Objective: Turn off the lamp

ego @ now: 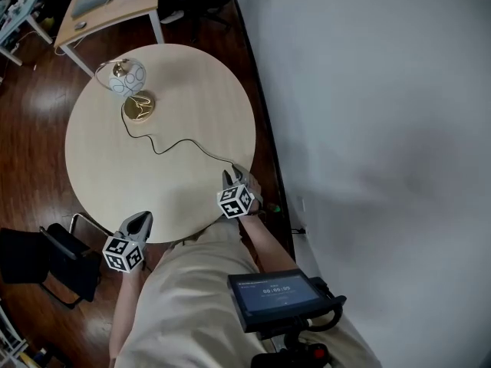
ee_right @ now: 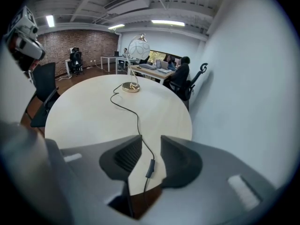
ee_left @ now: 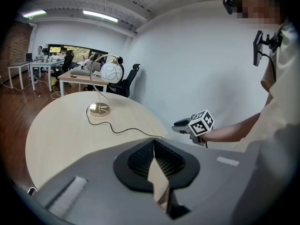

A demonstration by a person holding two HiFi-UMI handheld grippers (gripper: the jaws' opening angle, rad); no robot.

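The switch sits on the cord well away from the lamp, framed between the wide-open right tongs. Best to centre them over it, then squeeze squarely. The left tongs are closed and empty.

Open-plan office. Work desks at 12 o'clock beyond round bench, person seated there. Office chair alongside. Strip lights on exposed ceiling. Brick wall at 11 o'clock. Wood floor.
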